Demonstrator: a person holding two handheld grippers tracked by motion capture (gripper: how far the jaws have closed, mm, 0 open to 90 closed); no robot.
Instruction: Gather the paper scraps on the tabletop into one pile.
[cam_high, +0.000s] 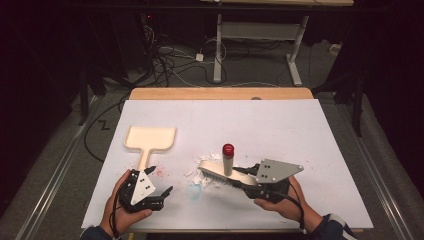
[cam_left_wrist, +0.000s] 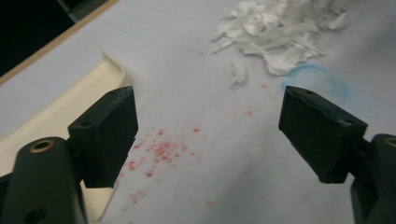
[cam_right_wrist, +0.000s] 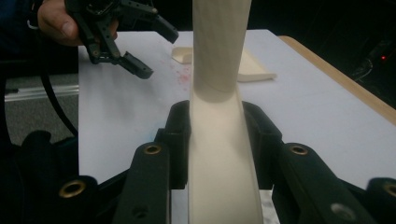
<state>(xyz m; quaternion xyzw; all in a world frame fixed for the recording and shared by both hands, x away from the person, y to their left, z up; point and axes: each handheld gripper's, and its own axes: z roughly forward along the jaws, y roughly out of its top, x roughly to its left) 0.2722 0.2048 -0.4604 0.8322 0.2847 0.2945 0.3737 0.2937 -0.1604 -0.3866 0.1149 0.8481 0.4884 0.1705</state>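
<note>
High view: white table (cam_high: 310, 150), dustpan (cam_high: 150, 137) at left, its handle just beside left gripper (cam_high: 159, 192), jaws wide apart and nothing between. Brush (cam_high: 220, 175) near centre, handle clamped in right gripper (cam_high: 245, 182), bristles down among white scraps (cam_high: 205, 180). Right gripper view: brush handle (cam_right_wrist: 219, 154) tight between both pads. Left gripper view: red specks (cam_left_wrist: 159, 151) between open jaws.

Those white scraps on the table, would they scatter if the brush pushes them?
Probably. The scraps look thin, curled and loose, so likely very light. The brush, gripped by the right gripper, should shift them easily, though some may slip past the bristles or flutter aside.
</note>
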